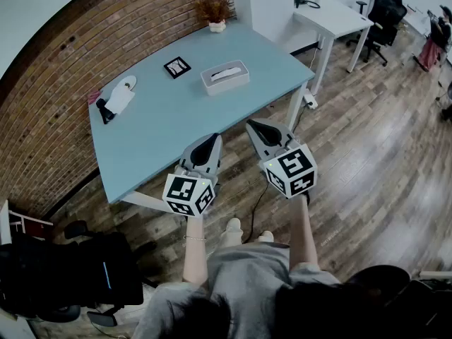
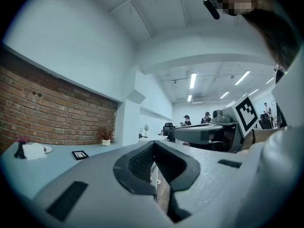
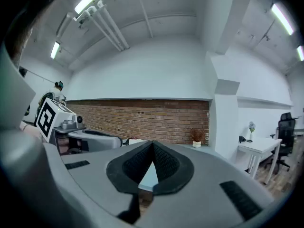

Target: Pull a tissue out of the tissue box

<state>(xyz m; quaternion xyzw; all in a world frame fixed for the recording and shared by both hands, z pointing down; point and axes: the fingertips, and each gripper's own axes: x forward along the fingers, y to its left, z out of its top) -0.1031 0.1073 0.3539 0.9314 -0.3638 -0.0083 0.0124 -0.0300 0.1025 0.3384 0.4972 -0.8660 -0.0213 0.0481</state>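
Note:
The white tissue box (image 1: 224,76) stands on the far right part of the light-blue table (image 1: 162,129), with a tissue showing in its top slot. Both grippers are held level in front of the table's near edge, well short of the box. My left gripper (image 1: 212,140) (image 2: 153,144) has its jaws closed to a point with nothing between them. Beside it, my right gripper (image 1: 255,126) (image 3: 152,144) is also shut and empty. The box does not show in either gripper view.
On the table lie a black-and-white marker card (image 1: 177,67), a white and black object (image 1: 116,99) at the left end, and a small potted plant (image 1: 215,14) at the brick wall. A white desk (image 1: 332,13) and office chairs (image 1: 385,9) stand at the right.

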